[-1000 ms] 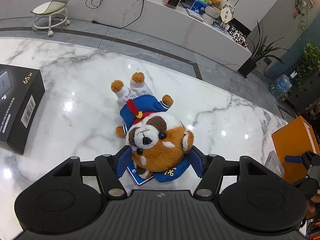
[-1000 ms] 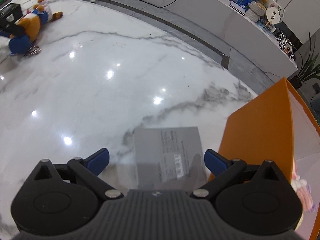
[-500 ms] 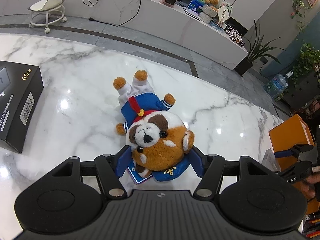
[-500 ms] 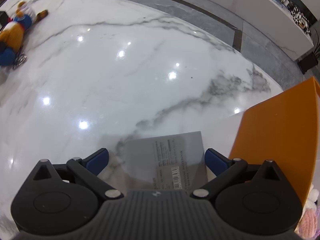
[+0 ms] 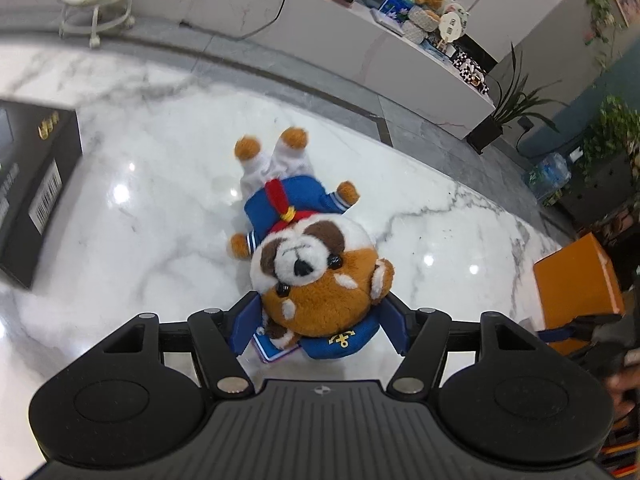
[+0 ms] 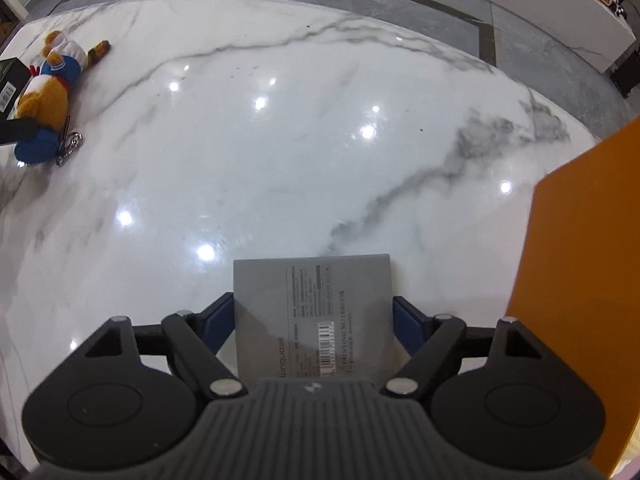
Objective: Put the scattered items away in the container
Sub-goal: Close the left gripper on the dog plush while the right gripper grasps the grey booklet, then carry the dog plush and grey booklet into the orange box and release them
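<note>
Two clamped loads: left gripper (image 5: 320,322) jaws squeeze plush dog (image 5: 320,276) by its soft head, may slip; right gripper (image 6: 312,320) jaws pinch grey notebook (image 6: 312,304) edgewise, may pivot against orange container (image 6: 588,280) wall.

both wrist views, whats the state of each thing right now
left gripper: shut on plush dog
plush dog: lying face up on marble table
right gripper: shut on grey notebook
grey notebook: gripped, flat
orange box: upright, right of notebook
black box: lying on table
</note>
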`<state>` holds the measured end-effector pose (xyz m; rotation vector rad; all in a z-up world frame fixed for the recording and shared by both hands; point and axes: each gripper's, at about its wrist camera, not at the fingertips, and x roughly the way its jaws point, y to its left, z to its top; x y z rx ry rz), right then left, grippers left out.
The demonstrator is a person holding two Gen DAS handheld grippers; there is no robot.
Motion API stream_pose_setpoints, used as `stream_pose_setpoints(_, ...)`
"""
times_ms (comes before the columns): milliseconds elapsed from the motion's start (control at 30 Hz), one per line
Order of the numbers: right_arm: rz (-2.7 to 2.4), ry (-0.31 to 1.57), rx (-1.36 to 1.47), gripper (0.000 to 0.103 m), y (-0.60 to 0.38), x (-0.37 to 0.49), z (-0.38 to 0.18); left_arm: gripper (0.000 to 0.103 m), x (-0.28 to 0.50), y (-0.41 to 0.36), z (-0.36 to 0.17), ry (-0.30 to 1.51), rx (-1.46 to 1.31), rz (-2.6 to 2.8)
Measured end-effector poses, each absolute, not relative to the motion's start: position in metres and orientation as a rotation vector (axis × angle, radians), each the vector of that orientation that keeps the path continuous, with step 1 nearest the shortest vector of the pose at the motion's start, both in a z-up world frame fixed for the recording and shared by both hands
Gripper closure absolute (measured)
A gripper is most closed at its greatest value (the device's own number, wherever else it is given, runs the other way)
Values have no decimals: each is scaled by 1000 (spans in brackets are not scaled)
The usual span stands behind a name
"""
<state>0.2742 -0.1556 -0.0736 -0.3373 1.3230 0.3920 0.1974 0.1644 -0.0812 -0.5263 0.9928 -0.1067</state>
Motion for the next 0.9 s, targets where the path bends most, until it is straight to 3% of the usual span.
stream_pose_setpoints(200, 429, 1321, -348, 20, -146, 261, -72, 30, 198, 158, -79, 995, -513, -84)
stream_pose_setpoints(433, 441, 1277, -315, 20, -156, 265, -57, 40, 196, 156, -65, 958, -507, -93)
stream_pose_setpoints(900, 460, 1197, -272, 20, -163, 255, -25, 49, 182, 154, -21, 879, -520, -148)
